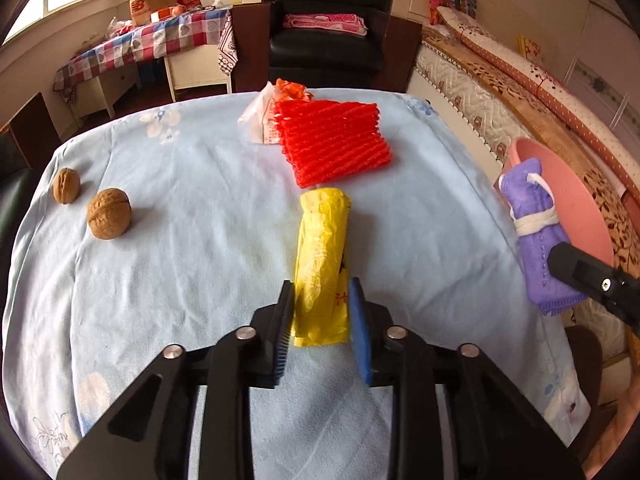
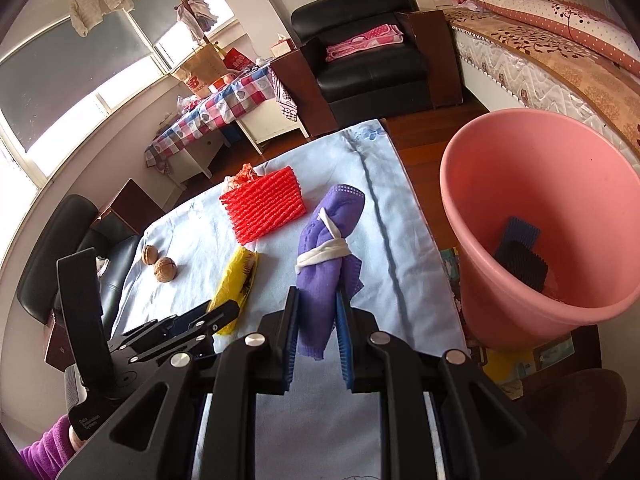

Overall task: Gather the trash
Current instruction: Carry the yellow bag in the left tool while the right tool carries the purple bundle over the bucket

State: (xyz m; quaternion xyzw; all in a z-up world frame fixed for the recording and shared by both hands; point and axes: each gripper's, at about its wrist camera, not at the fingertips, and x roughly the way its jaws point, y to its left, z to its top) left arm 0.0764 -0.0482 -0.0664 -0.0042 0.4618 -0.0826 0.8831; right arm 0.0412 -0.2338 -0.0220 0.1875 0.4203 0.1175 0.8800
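My left gripper (image 1: 321,292) is shut on the near end of a rolled yellow plastic bag (image 1: 322,248) that lies on the light blue tablecloth (image 1: 192,216); it also shows in the right wrist view (image 2: 237,280). My right gripper (image 2: 317,300) is shut on a purple face mask (image 2: 326,256) tied with its white strap and holds it above the table's right side, beside the pink bin (image 2: 536,216). The mask (image 1: 536,236) and bin (image 1: 572,204) also show in the left wrist view. A red foam net (image 1: 332,142) and a white and orange plastic bag (image 1: 262,114) lie farther back.
Two walnuts (image 1: 109,213) (image 1: 66,185) sit on the table's left side. The bin holds a blue and a black piece (image 2: 520,256). A black armchair (image 1: 326,24), a checked side table (image 1: 152,40) and a bed (image 1: 520,80) stand beyond the table.
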